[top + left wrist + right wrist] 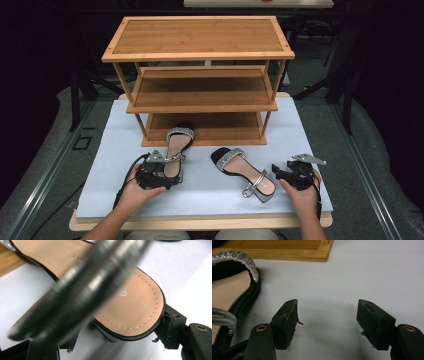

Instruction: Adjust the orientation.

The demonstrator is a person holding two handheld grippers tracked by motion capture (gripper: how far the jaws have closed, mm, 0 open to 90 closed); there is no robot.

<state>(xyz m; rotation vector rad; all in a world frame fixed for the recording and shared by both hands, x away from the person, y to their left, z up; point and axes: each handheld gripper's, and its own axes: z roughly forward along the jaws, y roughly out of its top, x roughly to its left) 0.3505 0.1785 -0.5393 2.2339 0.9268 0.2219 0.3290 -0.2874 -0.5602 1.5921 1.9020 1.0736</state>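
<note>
High view: left sandal at the rack, jaws apart at its heel

High view shows two sandals on the white surface [300,130] in front of a three-tier wooden rack [200,75]. Left sandal [175,150] lies w/ toe on the bottom shelf edge, heel toward the person. Left gripper [162,172] sits at that heel; in left gripper view the heel end [135,307] lies between the jaws, which stand wide apart, no visible clamp. Right sandal [245,172] lies angled mid-surface; right gripper [280,175] is just beside its heel, jaws apart on bare surface.

Step, prob.: shelving the shoes, left one first. Next move needs the left jaws to close on the heel, or push it further in.

Hard to read: a blurred dark strap [82,287] crosses left gripper view, hiding the left-hand jaw & any pad contact. Bottom shelf depth is shadowed.
</note>
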